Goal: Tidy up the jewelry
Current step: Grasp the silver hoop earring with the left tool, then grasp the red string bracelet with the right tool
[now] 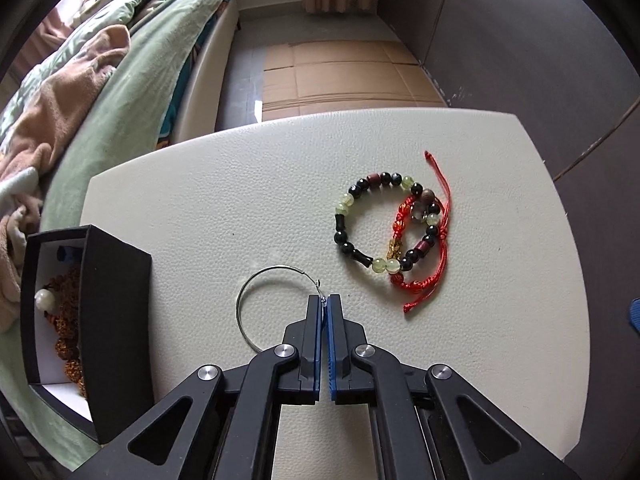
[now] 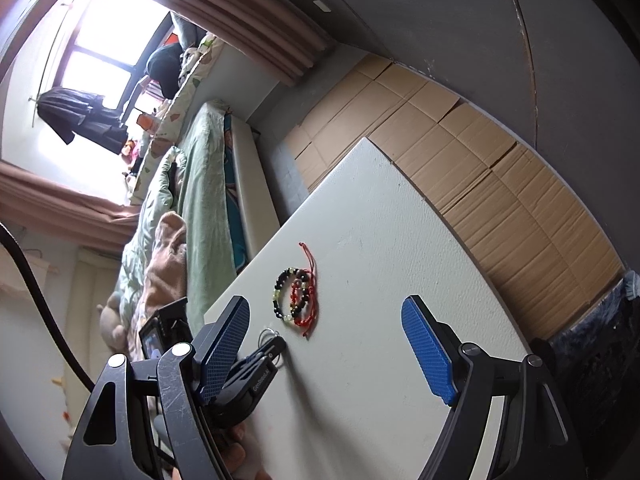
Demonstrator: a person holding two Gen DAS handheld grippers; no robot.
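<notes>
White table [image 1: 240, 184]: broad bare surface toward 11 o'clock and along the far edge, bed [image 1: 132, 92] just beyond its left edge. Black box [image 1: 116, 320] sits at the table's 8 o'clock edge, open, brown beads inside. Beaded bracelet [image 1: 360, 216], black and pale green, lies at 1 o'clock overlapping a red cord bracelet [image 1: 430, 240]. Left gripper [image 1: 325, 300] is clamped on a thin silver hoop [image 1: 256, 288]. Right gripper [image 2: 326, 320] is spread wide, holding nothing.

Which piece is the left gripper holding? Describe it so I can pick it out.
On the white table, between the black box and the beaded bracelet, lies a thin silver hoop. The left gripper pinches its clasp end. Unlike its neighbours, it is bare wire: no beads, no red cord.
</notes>
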